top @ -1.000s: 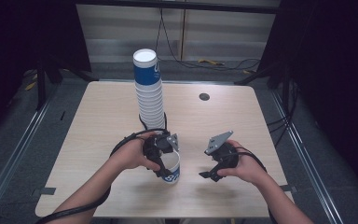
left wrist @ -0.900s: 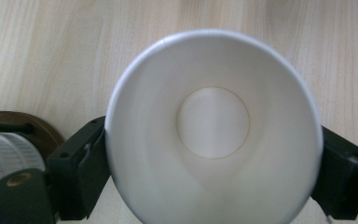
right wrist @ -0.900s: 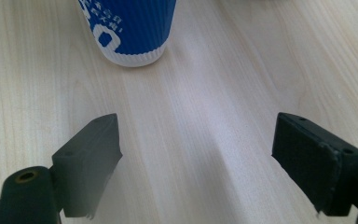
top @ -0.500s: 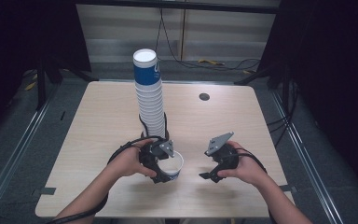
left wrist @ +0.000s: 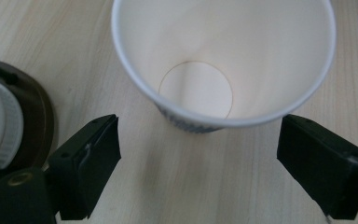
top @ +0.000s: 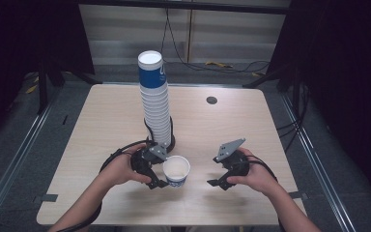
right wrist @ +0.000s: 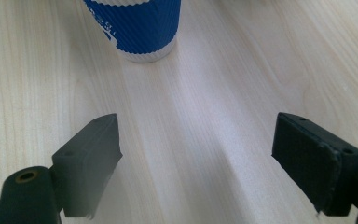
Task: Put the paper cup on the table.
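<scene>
Since a second ago our left tool [top: 150, 170] has carried the single paper cup [top: 176, 171] down and a little rightward, and the cup now stands upright on the worktop [top: 251, 125], just in front of the tall cup stack [top: 155, 104]. In the left gripper view the cup [left wrist: 223, 65] sits ahead of our jaws, which stand well apart and press on nothing. Our right tool [top: 228, 170] waits near the cup's other side, jaws also wide and empty.

We judge the main risk to be a knock: the cup is light, thin-walled and top-heavy in shape, tapering to a small base, so a jaw brushing its rolled rim as we withdraw could tip it. The stack leans slightly and stands close behind our left hand; a bump could topple it.

The cup has a ribbed blue sleeve, smooth white inside; the worktop is pale matt wood grain.
</scene>
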